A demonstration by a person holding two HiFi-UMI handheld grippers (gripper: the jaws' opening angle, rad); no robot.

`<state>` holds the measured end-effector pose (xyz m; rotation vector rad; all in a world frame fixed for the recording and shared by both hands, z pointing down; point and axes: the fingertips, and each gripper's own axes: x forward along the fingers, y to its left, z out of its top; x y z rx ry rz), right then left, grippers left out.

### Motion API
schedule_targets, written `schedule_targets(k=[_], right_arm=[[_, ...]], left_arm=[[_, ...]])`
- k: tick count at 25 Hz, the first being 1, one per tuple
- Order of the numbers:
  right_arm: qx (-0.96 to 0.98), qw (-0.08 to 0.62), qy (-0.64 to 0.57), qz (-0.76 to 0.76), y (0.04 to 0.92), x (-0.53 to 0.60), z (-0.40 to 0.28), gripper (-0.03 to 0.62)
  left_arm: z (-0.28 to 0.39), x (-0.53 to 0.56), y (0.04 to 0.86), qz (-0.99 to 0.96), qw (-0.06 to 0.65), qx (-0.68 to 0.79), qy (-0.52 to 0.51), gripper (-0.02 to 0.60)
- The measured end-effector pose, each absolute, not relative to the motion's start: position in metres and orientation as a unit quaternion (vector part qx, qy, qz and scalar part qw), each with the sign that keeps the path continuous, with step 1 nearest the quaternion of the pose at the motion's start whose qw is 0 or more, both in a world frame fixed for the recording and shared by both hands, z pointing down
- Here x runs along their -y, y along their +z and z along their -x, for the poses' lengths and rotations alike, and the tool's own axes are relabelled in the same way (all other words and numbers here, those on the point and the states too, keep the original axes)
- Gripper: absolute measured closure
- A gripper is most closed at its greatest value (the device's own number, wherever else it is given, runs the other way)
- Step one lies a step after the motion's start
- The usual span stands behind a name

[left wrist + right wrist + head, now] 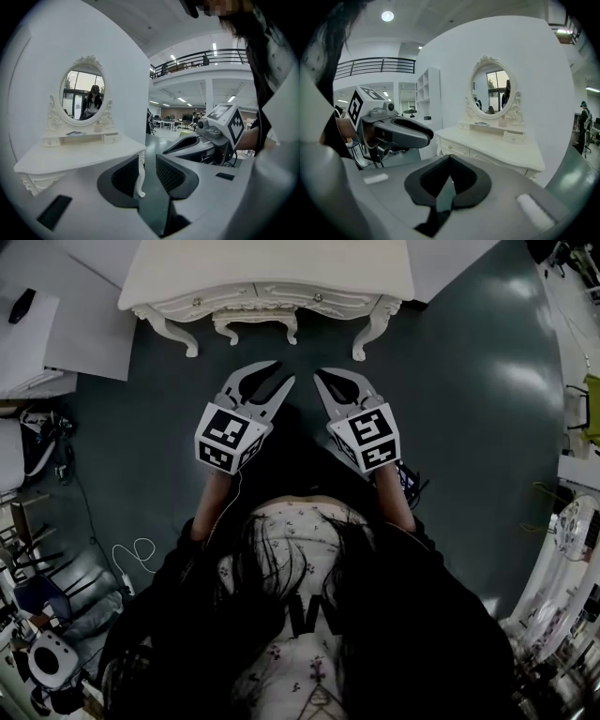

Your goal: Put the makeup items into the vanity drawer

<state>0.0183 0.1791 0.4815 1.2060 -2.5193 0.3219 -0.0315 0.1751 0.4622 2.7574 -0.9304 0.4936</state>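
Observation:
A white vanity (272, 263) stands ahead of me with its front drawers (317, 298) closed. Its oval mirror (83, 96) sits above a small shelf holding a flat item (75, 133) and a small pinkish item (502, 123). My left gripper (283, 371) hovers over the floor short of the vanity, open and empty, with a narrow gap between its pads (125, 176). To its right, my right gripper (319, 374) is shut on nothing, its tips touching (450, 161). Both point at the vanity.
White panels or tables (56, 324) stand at the left. Cables (136, 554) and gear lie on the dark floor at the lower left. Equipment (572, 531) lines the right edge. A white shelving unit (429, 93) stands left of the vanity.

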Motion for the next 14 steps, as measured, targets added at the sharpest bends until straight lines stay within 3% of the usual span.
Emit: schedule_targets(k=[14], right_arm=[[0.888, 0.169, 0.103, -0.415, 0.482, -0.179, -0.009, 0.585]], left_arm=[[0.034, -0.175, 0.462, -0.930, 0.087, 0.314, 0.172, 0.466]])
